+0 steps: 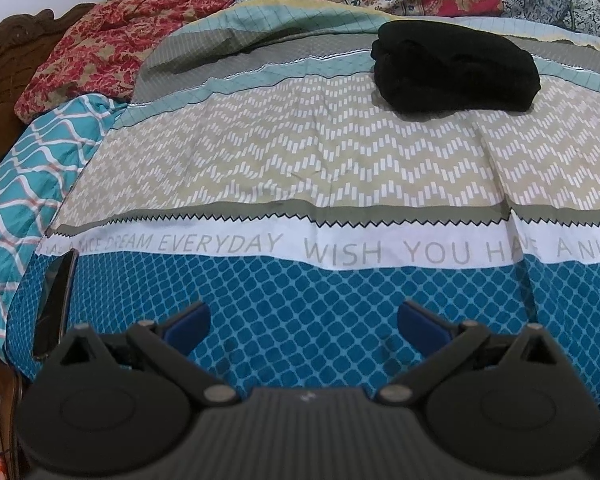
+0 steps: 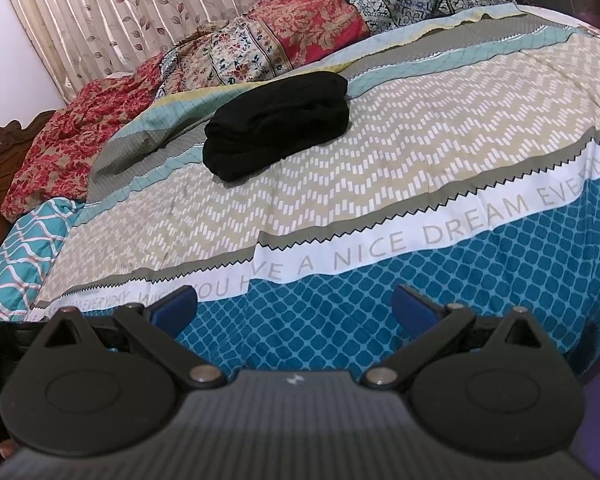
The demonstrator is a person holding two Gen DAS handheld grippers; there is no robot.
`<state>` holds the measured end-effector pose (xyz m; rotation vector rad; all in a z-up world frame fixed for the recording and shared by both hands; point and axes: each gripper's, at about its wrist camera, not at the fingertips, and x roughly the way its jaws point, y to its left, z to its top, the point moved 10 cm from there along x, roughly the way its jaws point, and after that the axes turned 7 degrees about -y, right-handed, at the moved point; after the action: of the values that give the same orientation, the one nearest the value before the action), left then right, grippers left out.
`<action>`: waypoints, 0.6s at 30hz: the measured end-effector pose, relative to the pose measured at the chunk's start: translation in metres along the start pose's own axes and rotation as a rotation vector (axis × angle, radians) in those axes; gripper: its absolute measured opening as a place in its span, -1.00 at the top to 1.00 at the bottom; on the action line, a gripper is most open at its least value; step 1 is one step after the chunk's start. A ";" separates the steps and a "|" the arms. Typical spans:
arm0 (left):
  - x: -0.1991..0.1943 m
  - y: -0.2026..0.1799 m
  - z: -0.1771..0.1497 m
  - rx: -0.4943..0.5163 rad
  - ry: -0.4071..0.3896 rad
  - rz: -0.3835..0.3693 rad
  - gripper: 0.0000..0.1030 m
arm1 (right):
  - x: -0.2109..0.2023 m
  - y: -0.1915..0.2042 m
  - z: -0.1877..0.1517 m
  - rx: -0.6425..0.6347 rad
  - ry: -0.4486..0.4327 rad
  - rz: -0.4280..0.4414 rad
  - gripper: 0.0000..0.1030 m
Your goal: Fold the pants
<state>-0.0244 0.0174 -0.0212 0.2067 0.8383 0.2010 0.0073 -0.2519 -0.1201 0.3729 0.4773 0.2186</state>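
Left gripper (image 1: 303,320): jaws spread wide, blue pads (image 1: 188,322) well apart, nothing between them. It hangs above the teal lattice band at the near edge of the bedspread (image 1: 340,176); whether any part touches the cloth cannot be told.

Right gripper (image 2: 294,306): same stance, jaws wide, blue pads (image 2: 175,308) far apart and empty. Below the gap lies the teal lattice band and the white strip with grey lettering.

Pants (image 1: 456,68): black, folded into a compact thick bundle, lying on the far part of the bedspread across the beige chevron band and the grey-and-aqua stripes. Well apart from both grippers. In the right wrist view the pants (image 2: 278,124) sit left of centre, stacked layers visible along the near edge.

Beyond the bundle: heaped floral quilts (image 1: 112,36), red and cream, along the far side of the bed. Teal wave-print cloth (image 1: 28,176) at the left edge. A dark phone (image 1: 56,304) rests at the left rim of the bedspread, near the left gripper. Pleated leaf-print curtain (image 2: 100,12) behind the bed.
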 end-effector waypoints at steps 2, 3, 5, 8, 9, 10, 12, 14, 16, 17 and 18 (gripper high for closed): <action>0.001 0.001 -0.001 -0.003 0.005 0.001 -1.00 | 0.000 -0.001 0.000 0.001 0.001 -0.001 -1.00; 0.002 0.001 -0.001 -0.005 0.007 0.001 -1.00 | 0.000 -0.001 0.000 0.000 0.001 0.000 -1.00; 0.003 0.002 -0.002 -0.007 0.012 0.000 -1.00 | 0.000 0.000 0.000 -0.001 0.001 0.000 -1.00; 0.004 0.001 -0.003 -0.004 0.015 -0.001 -1.00 | 0.000 0.000 -0.001 -0.001 0.002 0.000 -1.00; 0.004 0.001 -0.004 -0.003 0.016 -0.001 -1.00 | 0.001 -0.001 0.000 0.000 0.003 0.001 -1.00; 0.004 0.001 -0.004 -0.002 0.017 -0.001 -1.00 | 0.001 -0.001 -0.001 0.001 0.005 0.000 -1.00; 0.005 0.001 -0.005 0.000 0.020 0.000 -1.00 | 0.001 -0.001 -0.001 0.002 0.007 0.000 -1.00; 0.006 0.001 -0.006 0.002 0.023 0.002 -1.00 | 0.001 -0.002 -0.001 0.003 0.008 0.000 -1.00; 0.007 0.001 -0.006 0.005 0.026 0.003 -1.00 | 0.001 -0.002 -0.001 0.003 0.009 0.000 -1.00; 0.007 0.001 -0.007 0.006 0.027 0.003 -1.00 | 0.001 -0.002 -0.001 0.003 0.009 0.000 -1.00; 0.007 0.001 -0.007 0.008 0.028 0.004 -1.00 | 0.001 -0.002 -0.002 0.004 0.009 0.000 -1.00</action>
<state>-0.0251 0.0214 -0.0306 0.2132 0.8664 0.2043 0.0077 -0.2527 -0.1226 0.3757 0.4871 0.2195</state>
